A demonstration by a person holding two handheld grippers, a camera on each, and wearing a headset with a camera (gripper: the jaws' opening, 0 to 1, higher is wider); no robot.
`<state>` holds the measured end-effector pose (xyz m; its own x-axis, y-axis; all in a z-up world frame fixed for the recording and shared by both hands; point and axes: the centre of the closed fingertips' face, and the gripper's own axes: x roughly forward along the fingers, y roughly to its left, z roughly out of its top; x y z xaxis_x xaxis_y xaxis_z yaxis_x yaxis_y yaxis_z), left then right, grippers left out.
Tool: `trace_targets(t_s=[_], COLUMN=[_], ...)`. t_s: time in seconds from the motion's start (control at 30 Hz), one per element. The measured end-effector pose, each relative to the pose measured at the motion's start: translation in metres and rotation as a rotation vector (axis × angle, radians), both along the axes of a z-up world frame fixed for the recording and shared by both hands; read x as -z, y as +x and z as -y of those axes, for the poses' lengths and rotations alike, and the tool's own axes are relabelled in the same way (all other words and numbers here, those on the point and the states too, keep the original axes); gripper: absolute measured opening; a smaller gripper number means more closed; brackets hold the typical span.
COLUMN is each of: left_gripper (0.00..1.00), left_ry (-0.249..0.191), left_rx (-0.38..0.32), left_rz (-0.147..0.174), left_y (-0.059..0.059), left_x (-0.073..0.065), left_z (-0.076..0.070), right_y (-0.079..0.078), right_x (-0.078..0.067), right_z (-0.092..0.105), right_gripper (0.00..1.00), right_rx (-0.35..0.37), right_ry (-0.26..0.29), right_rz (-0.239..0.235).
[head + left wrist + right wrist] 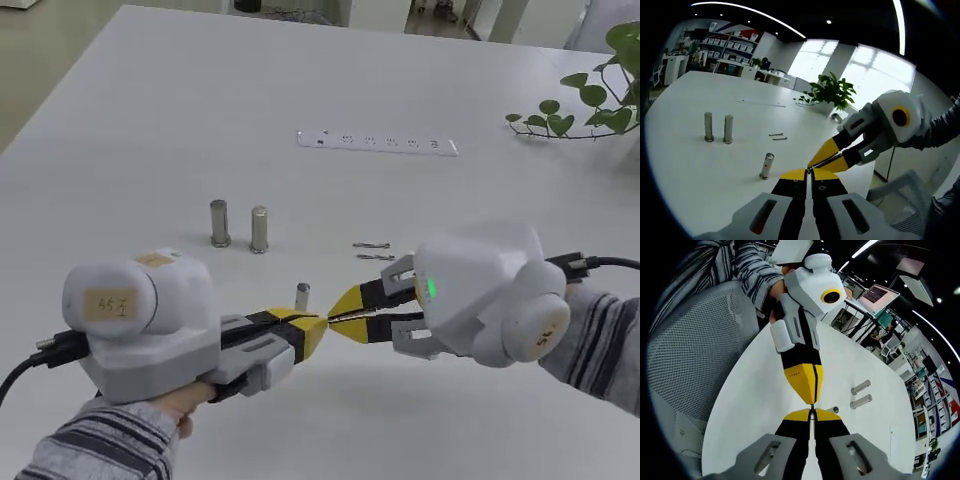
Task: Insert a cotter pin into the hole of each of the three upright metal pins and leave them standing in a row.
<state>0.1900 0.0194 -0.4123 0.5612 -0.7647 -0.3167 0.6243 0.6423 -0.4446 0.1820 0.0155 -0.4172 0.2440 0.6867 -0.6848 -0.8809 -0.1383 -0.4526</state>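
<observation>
Two upright metal pins [220, 223] [260, 229] stand side by side on the white table [150, 130]. A third metal pin [302, 296] stands nearer, just behind the gripper tips. Two cotter pins [371, 245] [376, 257] lie loose to the right of the pair. My left gripper [322, 326] and right gripper [333, 319] meet tip to tip above the table, both shut. A thin cotter pin [827, 159] runs along the right gripper's jaws, and its end seems pinched in the left gripper [809, 172]. In the right gripper view that gripper [811, 412] faces the left gripper [812, 402].
A white power strip [377, 142] lies across the far middle of the table. A potted plant [590, 100] trails over the far right corner. A mesh office chair [695, 380] stands off the table's near edge.
</observation>
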Motion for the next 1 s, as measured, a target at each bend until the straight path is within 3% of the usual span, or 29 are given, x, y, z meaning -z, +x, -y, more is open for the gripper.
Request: trace_targets(t_s=[0.2,0.43,0.53,0.6,1.0], left_gripper=[0.0,0.0,0.0,0.0,0.0], left_ry=[0.01,0.078,0.123,0.144,0.33], left_rx=[0.024,0.101,0.143,0.161,0.271], left_rz=[0.028,0.106,0.175,0.187,0.333], left_y=[-0.001,-0.007,-0.011,-0.013,-0.017], left_x=[-0.001,-0.001,-0.002,0.0,0.005], left_z=[0.001,0.004,0.004,0.004,0.006], right_y=[0.0,0.003,0.002,0.001,-0.006], right_x=[-0.001,0.001,0.0,0.0,0.006], right_z=[0.001,0.005,0.006,0.006,0.007], right_gripper=[0.0,0.01,0.01,0.0,0.0], right_rx=[0.013,0.058,0.065,0.06,0.035], right_ry=[0.003,0.006,0.013,0.017,-0.037], right_rz=[-0.001,-0.032,-0.052,-0.057,-0.063])
